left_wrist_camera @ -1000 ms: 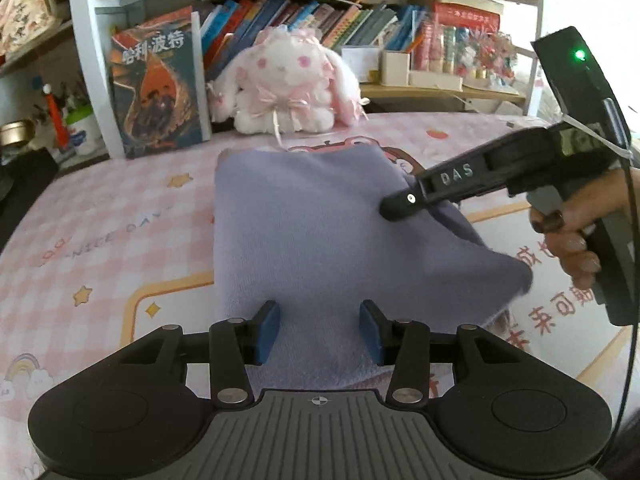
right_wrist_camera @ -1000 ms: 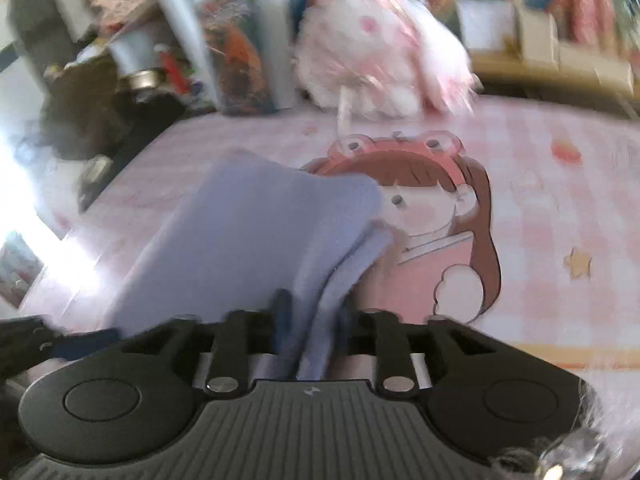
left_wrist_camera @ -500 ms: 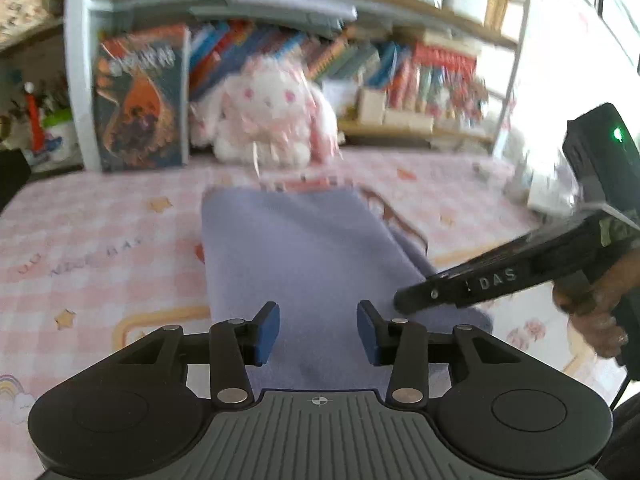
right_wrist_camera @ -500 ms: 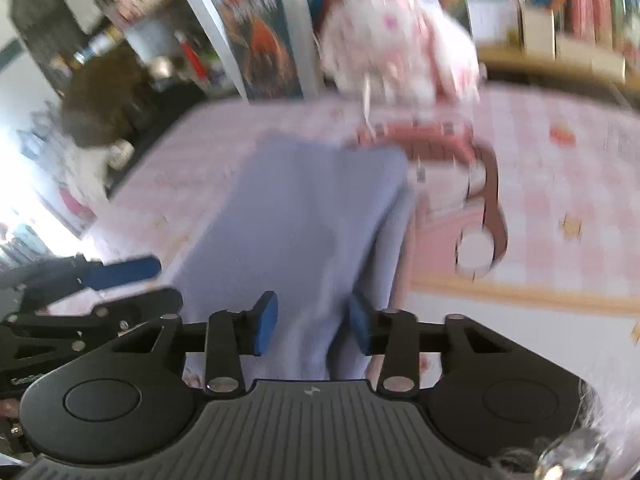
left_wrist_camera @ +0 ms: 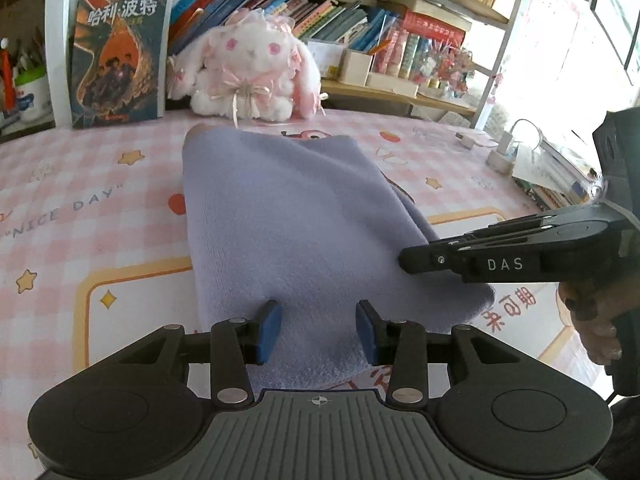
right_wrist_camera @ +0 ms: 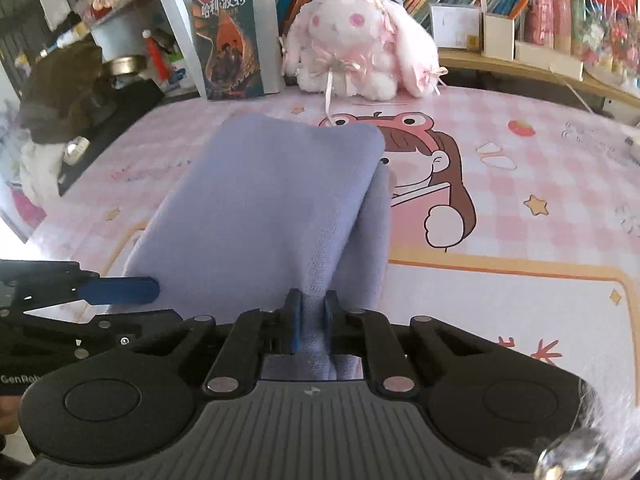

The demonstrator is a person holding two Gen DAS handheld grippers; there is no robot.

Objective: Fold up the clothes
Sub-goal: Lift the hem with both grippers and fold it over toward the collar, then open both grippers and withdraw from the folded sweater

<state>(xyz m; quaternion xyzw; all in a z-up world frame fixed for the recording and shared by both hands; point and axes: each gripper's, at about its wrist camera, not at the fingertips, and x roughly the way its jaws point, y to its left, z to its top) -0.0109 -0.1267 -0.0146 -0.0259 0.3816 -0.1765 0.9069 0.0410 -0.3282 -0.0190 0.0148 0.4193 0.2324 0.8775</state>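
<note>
A lavender cloth [left_wrist_camera: 288, 216] lies folded into a long rectangle on the pink checked mat [left_wrist_camera: 80, 184]. My left gripper [left_wrist_camera: 318, 328] is open over the cloth's near end; the fabric lies between the blue pads, and they do not press it. My right gripper [right_wrist_camera: 310, 320] has its jaws closing, and its pads pinch a raised fold at the cloth's [right_wrist_camera: 272, 200] near right edge. In the left wrist view the right gripper [left_wrist_camera: 404, 259] reaches in from the right, held by a hand [left_wrist_camera: 592, 320]. The left gripper's blue fingertip [right_wrist_camera: 120, 291] touches the cloth's left edge.
A white and pink plush rabbit [left_wrist_camera: 248, 72] and an upright book [left_wrist_camera: 120, 52] stand at the mat's far edge, under a shelf of books. A white plug and cable [left_wrist_camera: 504, 152] lie at the far right. Dark clutter [right_wrist_camera: 60, 92] sits beyond the mat's left side.
The right gripper has drawn back from the cloth's middle to its near right edge, and its jaws have narrowed onto a fold. The left gripper shifted a little, jaws unchanged.
</note>
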